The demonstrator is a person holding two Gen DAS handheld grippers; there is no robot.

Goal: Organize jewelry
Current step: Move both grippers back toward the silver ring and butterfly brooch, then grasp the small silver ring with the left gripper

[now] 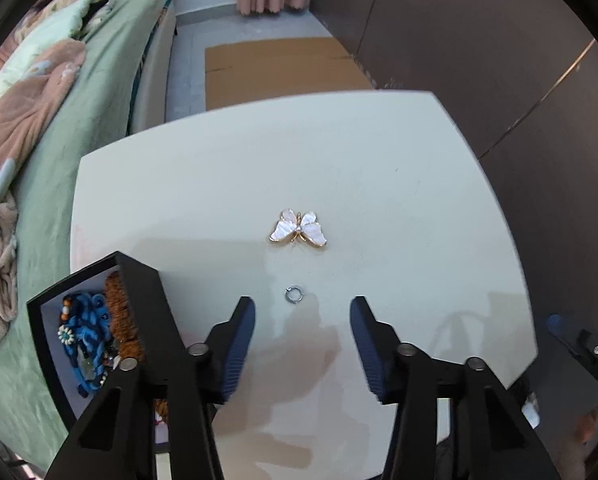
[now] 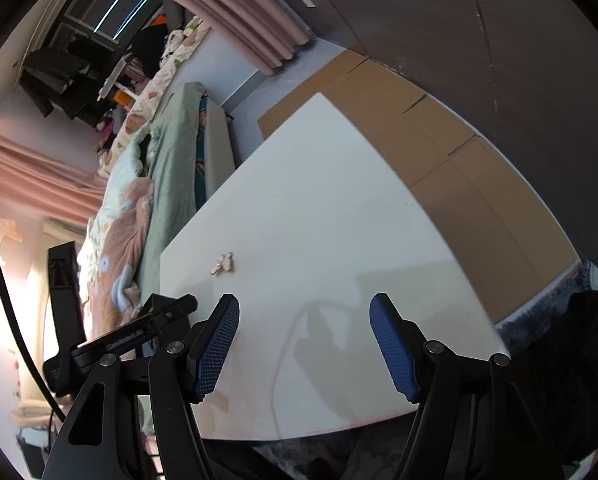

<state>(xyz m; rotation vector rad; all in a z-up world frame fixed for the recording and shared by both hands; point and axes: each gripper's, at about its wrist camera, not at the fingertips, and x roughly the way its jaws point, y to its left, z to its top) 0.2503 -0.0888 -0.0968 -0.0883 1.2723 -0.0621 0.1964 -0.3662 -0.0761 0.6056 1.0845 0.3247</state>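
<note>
A pearl-white butterfly brooch (image 1: 298, 228) with gold edges lies in the middle of the white table (image 1: 379, 152). A small silver ring (image 1: 291, 294) lies nearer me, just ahead of my left gripper (image 1: 302, 312), which is open and empty above the table. A black jewelry box (image 1: 95, 280) at the table's left edge holds blue cord and bead jewelry (image 1: 85, 332). My right gripper (image 2: 304, 312) is open and empty over the near right part of the table (image 2: 339, 208). The brooch (image 2: 223, 264) shows small in the right wrist view.
A bed (image 1: 67, 128) with green sheets and a pink blanket runs along the table's left side. Flat cardboard (image 1: 275, 68) lies on the floor beyond the table. A dark wall (image 1: 499, 48) stands on the right. The left gripper's body (image 2: 139, 328) shows at the right wrist view's left.
</note>
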